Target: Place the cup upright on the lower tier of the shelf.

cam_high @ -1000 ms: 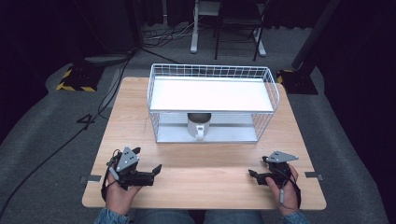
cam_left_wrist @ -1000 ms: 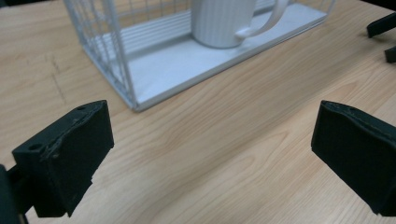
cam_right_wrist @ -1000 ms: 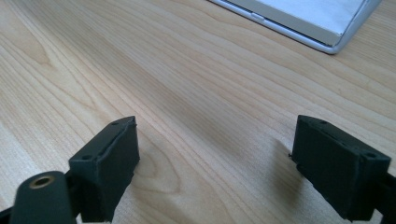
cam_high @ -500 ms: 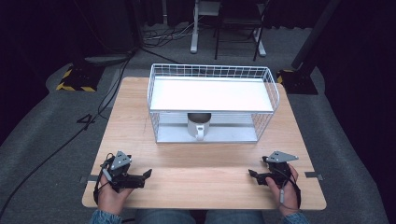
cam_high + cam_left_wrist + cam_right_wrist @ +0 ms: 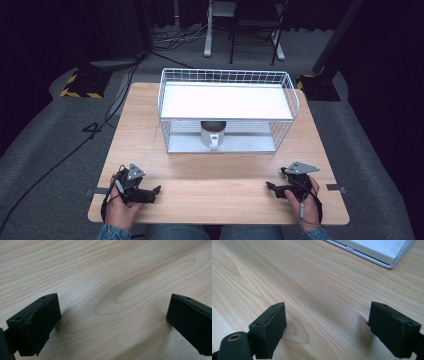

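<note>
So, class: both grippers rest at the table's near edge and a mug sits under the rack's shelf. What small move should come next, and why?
Probably move the right gripper forward toward the mug. Both grippers are open and hold nothing, the left gripper included, and the mug's handle faces the rack's open front.

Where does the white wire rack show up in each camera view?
High view: rack at centre, toward the table's far edge.
Left gripper view: bare table wood ahead.
Right gripper view: the rack's base corner at top right.
Shared landmark: the wooden table.
</note>
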A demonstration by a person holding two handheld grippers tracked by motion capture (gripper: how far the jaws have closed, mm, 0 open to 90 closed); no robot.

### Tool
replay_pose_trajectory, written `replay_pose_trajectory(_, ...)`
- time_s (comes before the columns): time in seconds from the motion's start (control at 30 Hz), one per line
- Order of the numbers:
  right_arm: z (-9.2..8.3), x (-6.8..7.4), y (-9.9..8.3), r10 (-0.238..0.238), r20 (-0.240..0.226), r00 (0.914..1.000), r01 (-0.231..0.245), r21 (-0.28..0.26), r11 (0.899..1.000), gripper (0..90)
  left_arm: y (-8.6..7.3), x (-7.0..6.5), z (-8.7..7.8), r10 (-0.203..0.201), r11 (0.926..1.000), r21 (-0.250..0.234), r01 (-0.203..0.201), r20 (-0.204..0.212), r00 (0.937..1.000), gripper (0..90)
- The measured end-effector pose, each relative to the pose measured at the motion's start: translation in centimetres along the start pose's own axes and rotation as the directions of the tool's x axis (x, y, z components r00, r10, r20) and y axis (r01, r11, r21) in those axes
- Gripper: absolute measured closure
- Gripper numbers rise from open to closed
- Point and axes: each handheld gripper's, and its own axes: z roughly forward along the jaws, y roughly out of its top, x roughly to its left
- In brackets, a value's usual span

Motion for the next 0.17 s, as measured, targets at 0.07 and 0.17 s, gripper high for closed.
replay_pose_trajectory(0.07,0.01,0.00,0.02,0.001,0.002,1.0000,-0.001,0.001,1.000,14.6,0.00,0.00,0.00,0.000,1.0000,0.000,0.000,0.000,1.0000,0.0)
replay_pose_trajectory(0.17,0.13,-0.04,0.14,0.004,0.003,1.0000,-0.004,0.006,1.000,13.4,0.00,0.00,0.00,0.000,1.0000,0.000,0.000,0.000,1.0000,0.0)
